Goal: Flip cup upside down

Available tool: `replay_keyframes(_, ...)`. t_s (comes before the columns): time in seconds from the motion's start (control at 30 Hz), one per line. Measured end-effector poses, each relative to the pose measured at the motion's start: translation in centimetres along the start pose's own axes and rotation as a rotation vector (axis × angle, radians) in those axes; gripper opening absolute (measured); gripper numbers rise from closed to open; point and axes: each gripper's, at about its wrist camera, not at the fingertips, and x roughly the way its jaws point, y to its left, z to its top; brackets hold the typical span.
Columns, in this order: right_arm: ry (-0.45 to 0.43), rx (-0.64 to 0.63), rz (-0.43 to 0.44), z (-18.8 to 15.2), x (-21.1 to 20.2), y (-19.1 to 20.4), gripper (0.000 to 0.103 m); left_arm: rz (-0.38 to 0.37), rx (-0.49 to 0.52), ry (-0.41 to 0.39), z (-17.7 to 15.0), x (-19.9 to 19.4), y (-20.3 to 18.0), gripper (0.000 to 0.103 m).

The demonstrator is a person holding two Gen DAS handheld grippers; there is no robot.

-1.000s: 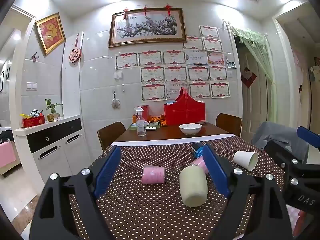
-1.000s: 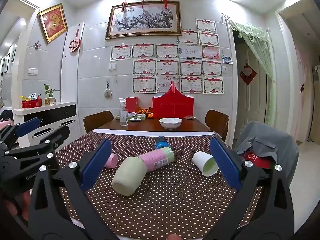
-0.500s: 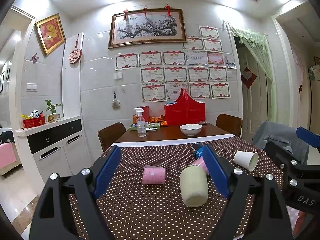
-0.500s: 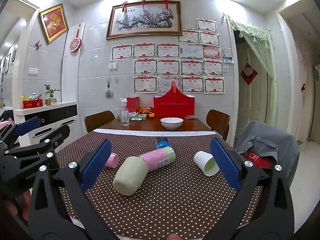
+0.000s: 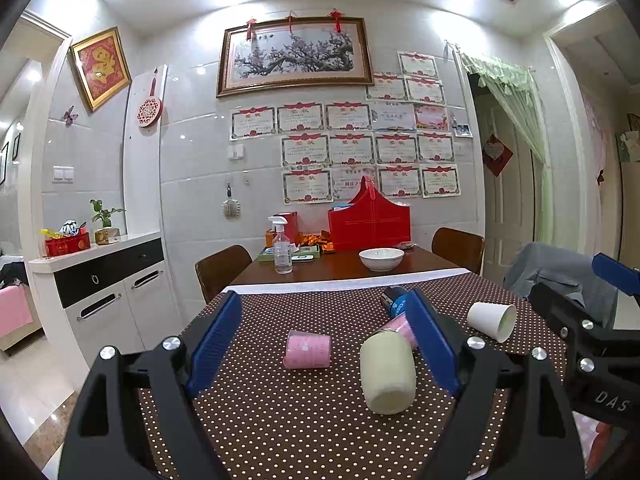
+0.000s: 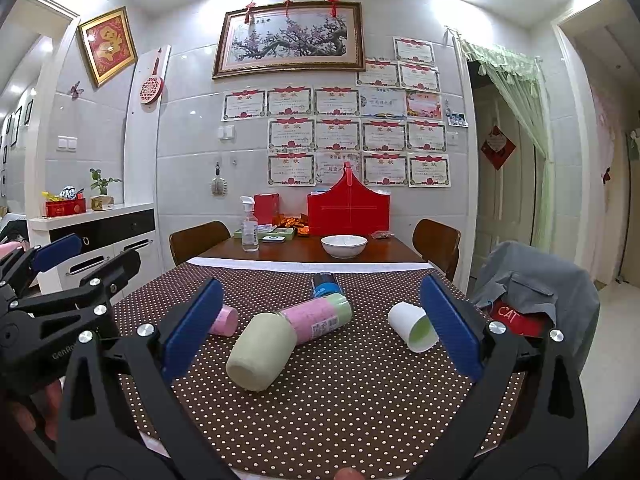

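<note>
Two grippers of mine hover over the near edge of the dotted tablecloth (image 6: 360,400), and both have their blue fingers spread wide with nothing between them: my left gripper (image 5: 324,340) and my right gripper (image 6: 320,324). Taking the pale green cup (image 6: 260,354) as my landmark, it lies on its side on the cloth, base toward me, right in front of my right gripper and untouched. Its mouth end touches a pink-and-green can (image 6: 320,316) that lies tipped behind it. Beyond that can is a blue-capped can (image 6: 326,283), also on its side. Left of the green cup lies a pink cup (image 5: 307,349) on its side, well apart from it. Right of the green cup lies a white paper cup (image 6: 412,330), mouth turned toward me, just beside my right finger pad (image 6: 450,328). Far behind the green cup, on bare wood, stands a white bowl (image 6: 344,245) and a spray bottle (image 6: 249,224).
</note>
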Motion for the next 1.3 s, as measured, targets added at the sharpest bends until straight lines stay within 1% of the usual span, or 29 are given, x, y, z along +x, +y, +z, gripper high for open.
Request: replay_keyframes(1.3, 0.008, -0.001, 0.001, -0.59, 0.56, 0.62, 0.097, 0.000, 0.003, 0.004, -0.10, -0.15, -0.42, 0.082)
